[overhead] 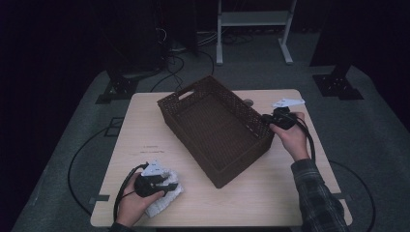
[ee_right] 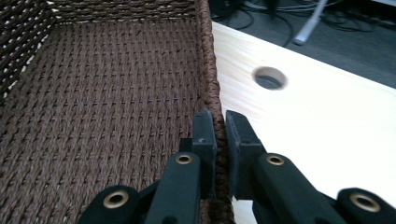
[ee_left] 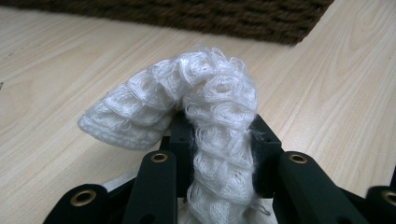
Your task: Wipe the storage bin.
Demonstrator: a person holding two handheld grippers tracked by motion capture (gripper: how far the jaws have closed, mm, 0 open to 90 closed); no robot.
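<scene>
While the left gripper (ee_left: 212, 154) has a white towel (ee_left: 187, 107) pinched between its fingers on the counter (overhead: 270, 188), the right gripper (ee_right: 220, 140) has its fingers clamped over the basket (overhead: 212, 126) wall. Nothing lies inside the basket; judging by this, lifting the towel in remains.

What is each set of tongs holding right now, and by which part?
The left tongs pinch the white cloth across a bunched fold. The right tongs clamp the brown woven basket by the rim of its side wall.
</scene>
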